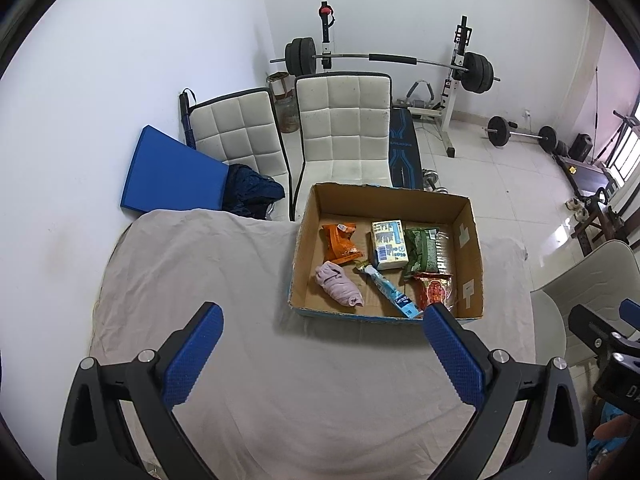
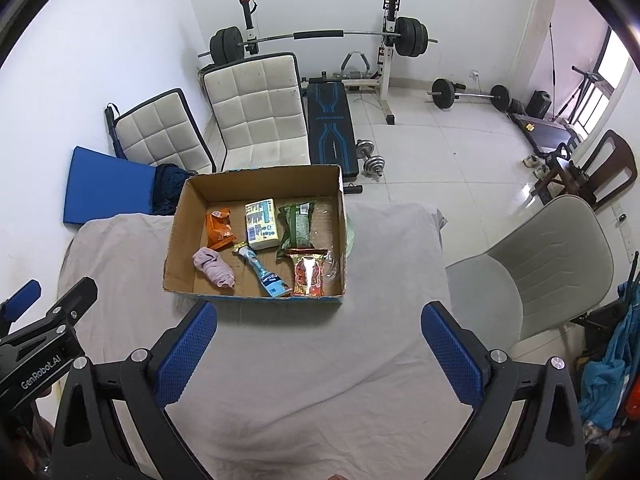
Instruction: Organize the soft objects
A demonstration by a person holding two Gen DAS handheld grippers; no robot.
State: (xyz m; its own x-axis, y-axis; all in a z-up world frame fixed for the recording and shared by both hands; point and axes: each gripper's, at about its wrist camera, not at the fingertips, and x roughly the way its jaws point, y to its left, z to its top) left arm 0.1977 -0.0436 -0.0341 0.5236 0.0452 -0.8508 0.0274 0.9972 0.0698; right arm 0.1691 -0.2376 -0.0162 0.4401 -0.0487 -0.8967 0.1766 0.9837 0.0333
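A cardboard box [image 1: 468, 240] [image 2: 176, 236] sits on a table covered with a grey cloth [image 1: 240, 280] [image 2: 360, 280]. Inside lie an orange snack bag [image 1: 340, 242] [image 2: 219, 229], a pink rolled cloth [image 1: 339, 288] [image 2: 214, 267], a white-blue tissue pack [image 1: 389, 244] [image 2: 262, 224], a green packet [image 1: 420, 249] [image 2: 297, 224], a red packet [image 1: 434, 290] [image 2: 307, 272] and a light-blue tube [image 1: 394, 294] [image 2: 264, 272]. My left gripper [image 1: 322, 354] is open above the cloth, short of the box, holding nothing. My right gripper [image 2: 320, 352] is likewise open and holds nothing.
Behind the table stand two white padded chairs [image 1: 344, 128] [image 2: 256, 108], a blue mat [image 1: 172, 172] and a weight bench with a barbell [image 1: 388, 60]. A grey chair [image 2: 552, 272] is at the table's right. Dumbbells [image 2: 370, 156] lie on the tiled floor.
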